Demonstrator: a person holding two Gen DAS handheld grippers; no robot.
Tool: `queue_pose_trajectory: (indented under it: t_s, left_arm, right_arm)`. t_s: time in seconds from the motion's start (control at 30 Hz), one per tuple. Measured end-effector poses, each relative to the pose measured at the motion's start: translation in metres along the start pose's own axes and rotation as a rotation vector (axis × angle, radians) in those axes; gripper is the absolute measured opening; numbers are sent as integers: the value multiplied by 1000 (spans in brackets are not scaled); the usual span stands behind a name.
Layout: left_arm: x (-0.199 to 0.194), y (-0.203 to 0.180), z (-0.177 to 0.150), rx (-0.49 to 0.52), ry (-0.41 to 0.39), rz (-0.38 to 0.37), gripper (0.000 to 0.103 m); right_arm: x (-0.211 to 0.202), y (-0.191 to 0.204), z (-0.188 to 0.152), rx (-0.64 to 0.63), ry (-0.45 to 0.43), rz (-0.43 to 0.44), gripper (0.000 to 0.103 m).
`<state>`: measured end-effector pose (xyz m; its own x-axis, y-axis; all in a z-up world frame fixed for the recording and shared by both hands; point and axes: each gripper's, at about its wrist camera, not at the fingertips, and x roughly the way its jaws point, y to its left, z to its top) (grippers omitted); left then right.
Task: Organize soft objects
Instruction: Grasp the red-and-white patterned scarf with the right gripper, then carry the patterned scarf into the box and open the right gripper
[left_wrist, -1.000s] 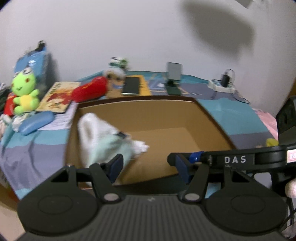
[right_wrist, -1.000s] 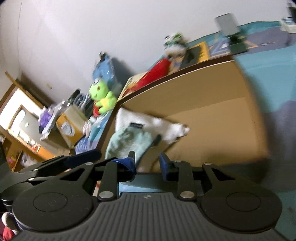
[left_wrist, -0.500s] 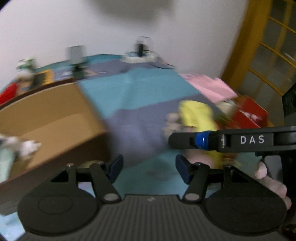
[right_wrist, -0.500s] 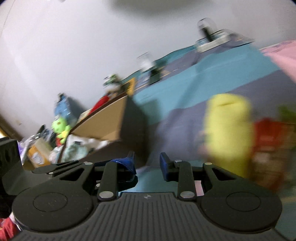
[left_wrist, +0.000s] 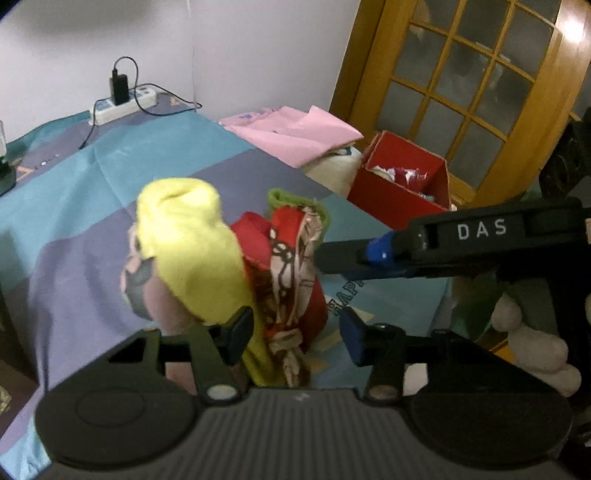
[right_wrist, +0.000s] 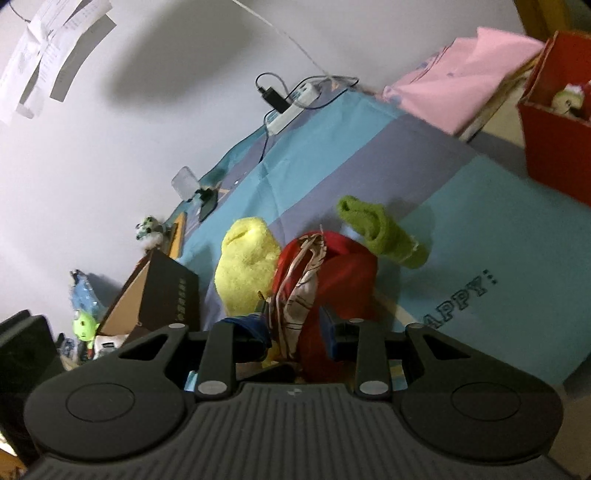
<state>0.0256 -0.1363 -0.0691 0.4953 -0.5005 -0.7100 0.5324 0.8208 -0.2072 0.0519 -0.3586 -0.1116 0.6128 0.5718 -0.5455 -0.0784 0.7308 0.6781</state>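
Note:
A pile of soft things lies on the blue and purple bed cover: a yellow sock, a red patterned sock, a green sock and a pink-grey sock. My left gripper is open just above the pile, jaws either side of the yellow and red socks. My right gripper is open with its jaws around the red sock; its fingers also show in the left wrist view, beside the red sock. The cardboard box stands to the left.
A pink folded cloth lies at the bed's far corner. A red box stands on the floor by a wooden glass door. A power strip with charger lies by the wall. Plush toys sit behind the box.
Both grippers have swung right, away from the cardboard box with the white and pale green cloths, and come down over the sock pile. Both stay open.

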Motion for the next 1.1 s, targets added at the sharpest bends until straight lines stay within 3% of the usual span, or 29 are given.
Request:
queue_pose_trajectory:
  t_s: [0.1,0.13,0.17,0.3,0.6,0.87,1.1]
  left_arm:
    - [15,-2,3,0,19,10,35]
    - [20,-1,5,-5,28,13,20]
    - [26,-1,5,-11,43,14,14]
    - [35,5,3,-41,67,9,13]
    - [8,17,2,-60,-26,17,10]
    - [-48,45,1,-114,-132,51,10]
    - [-110,89,-13,-172,-225,171,10]
  right_arm:
    - [11,-4,1,15,31,27,13]
    - [13,-5,0,19,41,37,13]
    - [15,-5,0,17,51,49,13]
    - [24,0,-1,-12,87,74,10]
    - [20,30,4,-90,84,145,10]
    - [41,94,7,-192,99,247,10]
    - [87,173,-3,-318,149,368,10]
